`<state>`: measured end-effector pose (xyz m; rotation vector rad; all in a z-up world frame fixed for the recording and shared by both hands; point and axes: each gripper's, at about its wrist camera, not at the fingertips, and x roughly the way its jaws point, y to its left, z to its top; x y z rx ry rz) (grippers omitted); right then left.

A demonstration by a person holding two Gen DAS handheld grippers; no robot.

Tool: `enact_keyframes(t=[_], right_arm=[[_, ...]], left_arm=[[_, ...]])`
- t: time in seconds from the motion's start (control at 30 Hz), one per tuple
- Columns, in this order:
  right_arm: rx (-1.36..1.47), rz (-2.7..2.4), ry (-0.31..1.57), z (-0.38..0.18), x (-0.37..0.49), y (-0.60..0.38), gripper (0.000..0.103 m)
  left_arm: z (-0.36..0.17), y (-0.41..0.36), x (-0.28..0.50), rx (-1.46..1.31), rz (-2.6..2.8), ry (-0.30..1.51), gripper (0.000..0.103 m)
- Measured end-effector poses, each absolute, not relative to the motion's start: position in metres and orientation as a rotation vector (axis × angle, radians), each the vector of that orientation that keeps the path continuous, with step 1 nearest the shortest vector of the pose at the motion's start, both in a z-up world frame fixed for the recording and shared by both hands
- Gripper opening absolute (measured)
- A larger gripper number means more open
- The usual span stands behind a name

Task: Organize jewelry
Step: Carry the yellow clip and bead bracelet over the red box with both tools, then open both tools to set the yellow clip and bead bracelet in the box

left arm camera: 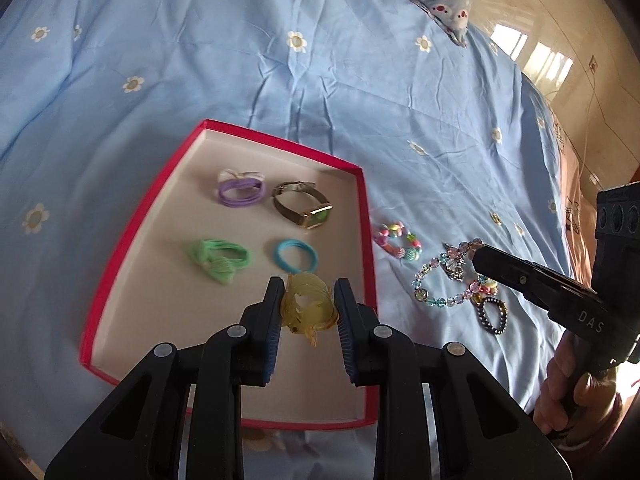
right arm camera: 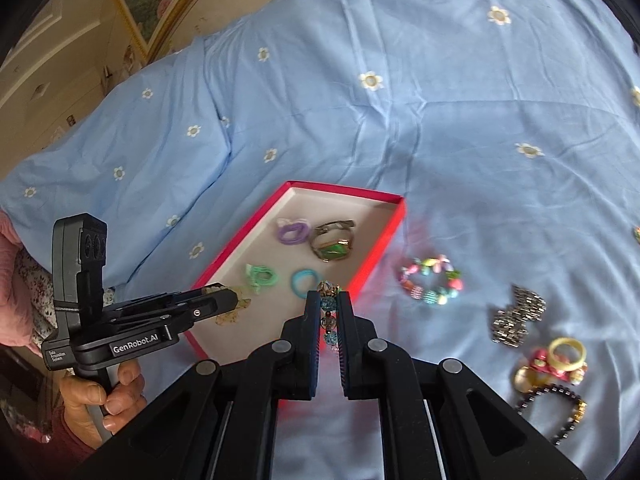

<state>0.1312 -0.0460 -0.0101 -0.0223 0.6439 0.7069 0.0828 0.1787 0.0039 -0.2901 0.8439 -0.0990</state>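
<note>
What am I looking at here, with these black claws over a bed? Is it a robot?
No robot: a person holds a hand-squeezed tool in each hand, each with two fingers and a wide-angle camera looking along them. One picture comes from each tool.

The left gripper, seen from its own camera, pinches a yellow coiled hair tie above a red tray. The right gripper is shut on a beaded crystal bracelet, part of it trailing onto the blue bedsheet.

In the tray lie a purple hair tie, a green-faced watch, a green hair tie and a blue hair tie. More jewelry waits on the sheet, including a colourful bead bracelet.
</note>
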Motion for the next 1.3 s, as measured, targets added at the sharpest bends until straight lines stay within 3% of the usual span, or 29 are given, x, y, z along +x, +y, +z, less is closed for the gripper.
enact_keyframes(t=[0.6, 1.3], right_arm=[[-0.073, 0.876, 0.728, -0.039, 0.139, 0.050, 0.007], [-0.072, 0.721, 0.857, -0.086, 0.208, 0.044, 0.009]], left_arm=[[-0.016, 0.237, 0.089, -0.325, 0.008, 0.852, 0.024], [-0.056, 0.236, 0.114, -0.233, 0.072, 0.930, 0.024]])
